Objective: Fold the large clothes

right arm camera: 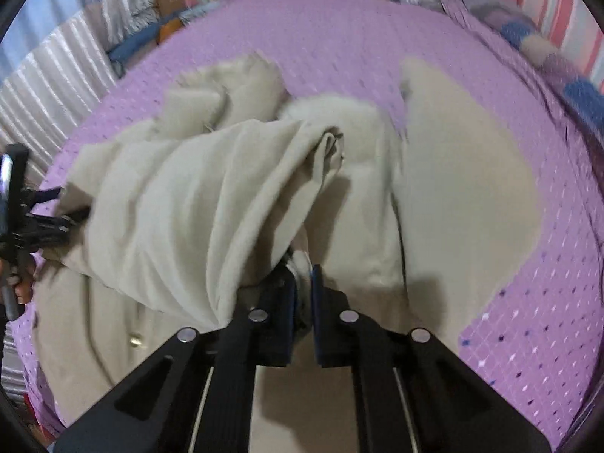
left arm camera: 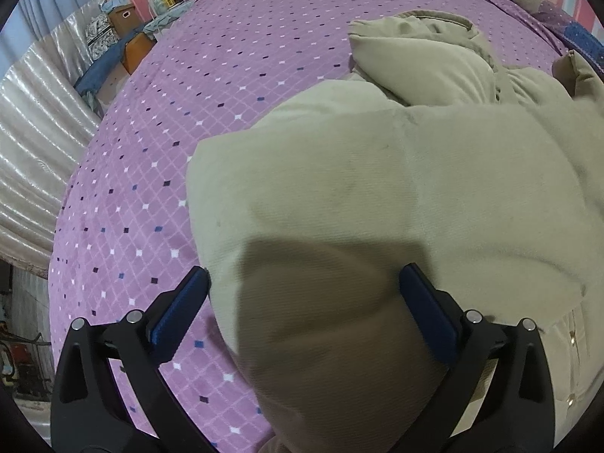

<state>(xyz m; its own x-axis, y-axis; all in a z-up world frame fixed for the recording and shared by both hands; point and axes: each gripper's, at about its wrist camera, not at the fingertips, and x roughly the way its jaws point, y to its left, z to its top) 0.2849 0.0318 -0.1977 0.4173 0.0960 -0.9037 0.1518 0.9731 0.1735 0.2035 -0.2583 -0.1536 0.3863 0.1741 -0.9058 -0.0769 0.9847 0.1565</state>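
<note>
A: What does the left wrist view show?
B: A beige coat [left arm camera: 396, 173] lies rumpled on the purple bedspread [left arm camera: 181, 120], a sleeve bunched at the far end. The left gripper [left arm camera: 304, 283] stands wide, a fold of coat between its blue pads [left arm camera: 181, 313], unpinched.

A: And the right wrist view?
B: The right gripper [right arm camera: 302, 283] is clamped narrow on a raised fold of the coat [right arm camera: 196, 204], which drapes leftward. One panel lies flat to the right on the bedspread [right arm camera: 528, 302].
</note>
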